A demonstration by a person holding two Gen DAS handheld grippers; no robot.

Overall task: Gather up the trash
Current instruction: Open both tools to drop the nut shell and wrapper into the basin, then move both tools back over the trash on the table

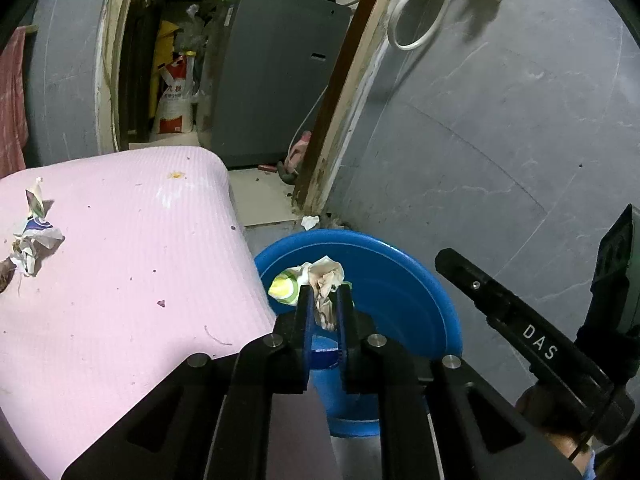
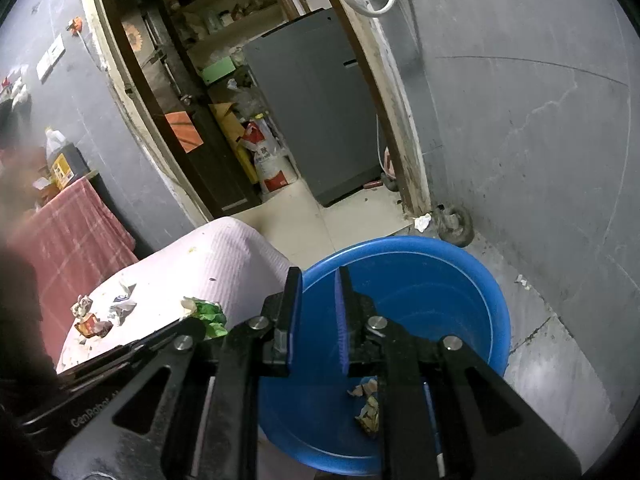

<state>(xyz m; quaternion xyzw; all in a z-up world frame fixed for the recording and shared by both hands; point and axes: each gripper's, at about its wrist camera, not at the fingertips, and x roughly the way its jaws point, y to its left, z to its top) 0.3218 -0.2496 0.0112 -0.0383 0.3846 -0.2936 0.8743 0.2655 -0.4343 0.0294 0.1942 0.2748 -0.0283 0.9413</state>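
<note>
My left gripper is shut on a crumpled white, green and yellow wrapper and holds it over the near rim of the blue basin. The same wrapper shows green in the right wrist view, beside the pink mat. My right gripper is open and empty above the blue basin. A scrap of trash lies on the basin's bottom. More crumpled paper lies on the pink mat; it also shows in the right wrist view, with a brownish scrap.
The basin stands on the floor against a grey wall. An open doorway behind holds a grey cabinet and a white sack. A small white scrap lies by the door frame. A red cloth hangs at left.
</note>
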